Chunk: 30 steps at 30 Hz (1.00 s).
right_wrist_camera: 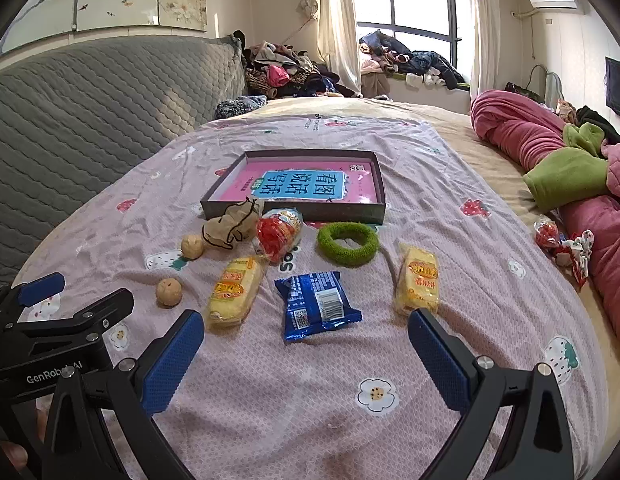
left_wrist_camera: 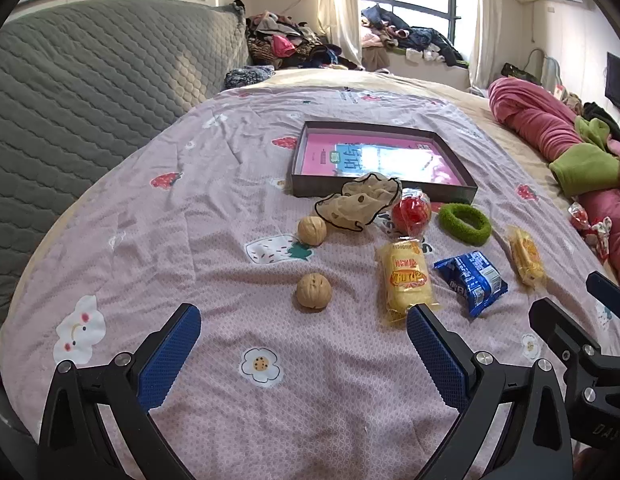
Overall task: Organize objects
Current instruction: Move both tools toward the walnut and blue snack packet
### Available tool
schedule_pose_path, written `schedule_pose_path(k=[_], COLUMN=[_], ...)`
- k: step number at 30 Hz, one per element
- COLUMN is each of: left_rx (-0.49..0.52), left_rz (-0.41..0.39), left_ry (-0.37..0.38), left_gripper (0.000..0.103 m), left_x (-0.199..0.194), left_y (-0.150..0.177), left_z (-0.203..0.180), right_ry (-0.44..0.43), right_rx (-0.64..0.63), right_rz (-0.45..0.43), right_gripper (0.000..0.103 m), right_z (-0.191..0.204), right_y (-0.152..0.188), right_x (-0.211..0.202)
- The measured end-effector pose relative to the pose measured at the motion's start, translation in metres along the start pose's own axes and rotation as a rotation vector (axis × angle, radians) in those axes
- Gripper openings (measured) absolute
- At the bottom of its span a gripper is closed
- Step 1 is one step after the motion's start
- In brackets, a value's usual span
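Observation:
A dark shallow box (left_wrist_camera: 297,160) (right_wrist_camera: 213,205) with a pink and blue book inside lies on the bed. In front of it lie a beige frilly scrunchie (left_wrist_camera: 358,202) (right_wrist_camera: 229,222), a red wrapped snack (left_wrist_camera: 410,213) (right_wrist_camera: 275,234), a green scrunchie (left_wrist_camera: 464,223) (right_wrist_camera: 347,243), two walnuts (left_wrist_camera: 312,230) (left_wrist_camera: 314,291) (right_wrist_camera: 192,245) (right_wrist_camera: 168,291), two yellow cake packets (left_wrist_camera: 406,280) (left_wrist_camera: 526,255) (right_wrist_camera: 233,290) (right_wrist_camera: 418,280) and a blue Oreo packet (left_wrist_camera: 472,282) (right_wrist_camera: 316,306). My left gripper (left_wrist_camera: 303,322) is open and empty above the sheet, near the nearer walnut. My right gripper (right_wrist_camera: 305,326) is open and empty, just short of the Oreo packet.
A pink patterned sheet (left_wrist_camera: 189,240) (right_wrist_camera: 450,220) covers the bed. A grey quilted headboard (left_wrist_camera: 89,92) rises at the left. A pink and green blanket (right_wrist_camera: 570,176) and a candy wrapper (right_wrist_camera: 566,246) lie at the right. Piles of clothes (right_wrist_camera: 289,72) sit beyond the bed.

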<state>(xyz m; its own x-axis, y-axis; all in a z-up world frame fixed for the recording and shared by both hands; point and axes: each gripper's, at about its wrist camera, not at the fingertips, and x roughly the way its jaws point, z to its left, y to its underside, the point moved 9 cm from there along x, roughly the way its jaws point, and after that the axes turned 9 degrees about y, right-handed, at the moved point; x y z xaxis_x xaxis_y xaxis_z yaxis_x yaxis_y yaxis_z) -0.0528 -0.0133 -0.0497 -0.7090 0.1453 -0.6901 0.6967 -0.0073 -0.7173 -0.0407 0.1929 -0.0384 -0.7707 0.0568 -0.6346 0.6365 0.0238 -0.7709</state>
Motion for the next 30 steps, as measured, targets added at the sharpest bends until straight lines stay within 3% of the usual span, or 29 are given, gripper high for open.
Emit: schedule_pose_path(k=[16,23,30], left_rx=[-0.009,-0.034,0.011], left_rz=[-0.012,-0.034,-0.059], left_ry=[0.006,0.030,0.038], left_gripper=[0.102,0.102,0.102], left_x=[-0.013,-0.019,-0.020], left_y=[-0.012,-0.035,-0.072], left_z=[0.010,0.023,0.021], right_ry=[-0.004,-0.018,-0.050], right_rx=[-0.016,-0.002,0.001], right_rz=[-0.046,-0.075,-0.086], right_gripper=[0.103,0.103,0.103], right_z=[0.000,-0.006,-0.002], right_y=[-0.018,-0.042,-0.065], right_x=[-0.013,-0.019,-0.016])
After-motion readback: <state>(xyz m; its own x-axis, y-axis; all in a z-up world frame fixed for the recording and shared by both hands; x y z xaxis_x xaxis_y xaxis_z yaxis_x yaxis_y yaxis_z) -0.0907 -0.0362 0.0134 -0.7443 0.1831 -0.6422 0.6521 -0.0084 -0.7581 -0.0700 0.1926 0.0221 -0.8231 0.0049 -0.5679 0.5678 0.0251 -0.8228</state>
